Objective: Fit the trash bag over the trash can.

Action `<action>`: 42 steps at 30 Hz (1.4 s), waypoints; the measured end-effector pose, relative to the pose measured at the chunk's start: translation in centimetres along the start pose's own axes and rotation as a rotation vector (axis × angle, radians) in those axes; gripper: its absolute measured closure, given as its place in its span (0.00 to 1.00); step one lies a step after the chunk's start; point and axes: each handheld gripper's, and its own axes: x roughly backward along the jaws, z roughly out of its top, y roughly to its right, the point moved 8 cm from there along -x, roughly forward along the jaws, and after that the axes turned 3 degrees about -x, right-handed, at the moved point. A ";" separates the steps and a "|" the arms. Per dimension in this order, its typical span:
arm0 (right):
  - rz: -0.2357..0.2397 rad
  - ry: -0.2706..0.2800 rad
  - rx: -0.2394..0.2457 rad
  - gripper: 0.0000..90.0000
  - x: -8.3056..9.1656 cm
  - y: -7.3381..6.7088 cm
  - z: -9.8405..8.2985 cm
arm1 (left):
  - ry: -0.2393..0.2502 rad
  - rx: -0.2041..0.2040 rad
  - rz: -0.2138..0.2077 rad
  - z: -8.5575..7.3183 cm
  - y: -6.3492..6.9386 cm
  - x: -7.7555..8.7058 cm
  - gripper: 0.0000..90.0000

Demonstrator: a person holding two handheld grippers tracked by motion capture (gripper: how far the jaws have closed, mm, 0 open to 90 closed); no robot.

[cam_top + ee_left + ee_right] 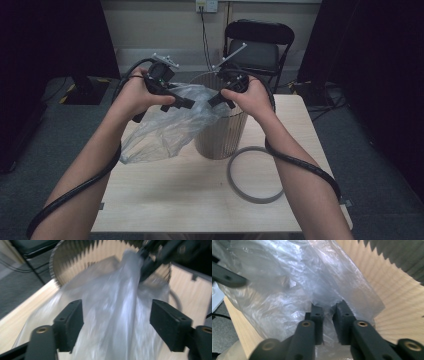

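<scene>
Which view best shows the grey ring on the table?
The high view: the whole ring lies flat on the table, right of the bin. The left gripper view catches a blurred arc of it behind the bag.

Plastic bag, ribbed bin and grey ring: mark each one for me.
Plastic bag (160, 131), high view, crumpled middle of the film.
Ribbed bin (223, 137), high view, front wall.
Grey ring (233, 178), high view, left arc.
</scene>
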 end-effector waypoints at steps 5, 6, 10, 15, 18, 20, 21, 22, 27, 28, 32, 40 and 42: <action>-0.028 -0.005 -0.006 0.92 0.3 0.5 -0.3 | -0.048 -0.009 0.061 -1.7 -1.1 1.3 0.26; -0.037 0.000 -0.012 0.93 0.3 0.7 -0.3 | -0.059 -0.008 0.058 -2.2 -1.2 1.2 0.26; -0.037 0.004 -0.022 0.93 0.5 0.9 -0.5 | -0.058 0.008 0.022 -3.2 -1.0 0.3 0.34; -0.046 0.014 -0.020 0.93 0.7 0.9 -0.3 | -0.042 0.037 -0.034 -3.4 -0.6 -0.7 0.59; -0.059 0.018 -0.019 0.94 1.2 1.0 -0.2 | -0.060 0.033 -0.062 -3.4 -0.5 -1.4 0.76; -0.074 0.031 -0.019 0.95 1.5 1.2 0.0 | -0.053 0.048 -0.077 -3.2 -0.3 -1.6 0.87; -0.075 0.034 -0.019 0.95 1.7 1.3 0.0 | -0.056 0.044 -0.070 -3.1 -0.3 -1.6 0.89; -0.078 0.036 -0.021 0.95 1.8 1.4 0.1 | -0.056 0.041 -0.066 -2.8 -0.3 -1.6 0.92; -0.099 0.049 -0.030 0.96 2.6 2.1 0.1 | -0.001 0.044 -0.033 -0.8 -0.4 -0.8 1.00; -0.106 0.050 -0.036 0.96 2.7 2.3 0.0 | 0.016 0.051 -0.029 -0.2 -0.4 -0.7 1.00; -0.109 0.049 -0.045 0.95 2.8 3.0 -0.5 | 0.038 0.047 -0.018 1.6 -0.4 -0.8 1.00; -0.109 0.121 -0.038 0.40 2.7 3.0 -0.3 | 0.029 0.024 -0.021 3.0 0.0 -3.1 1.00; -0.106 0.129 -0.019 0.39 2.8 2.6 -0.1 | 0.027 0.010 -0.020 3.0 0.1 -3.5 1.00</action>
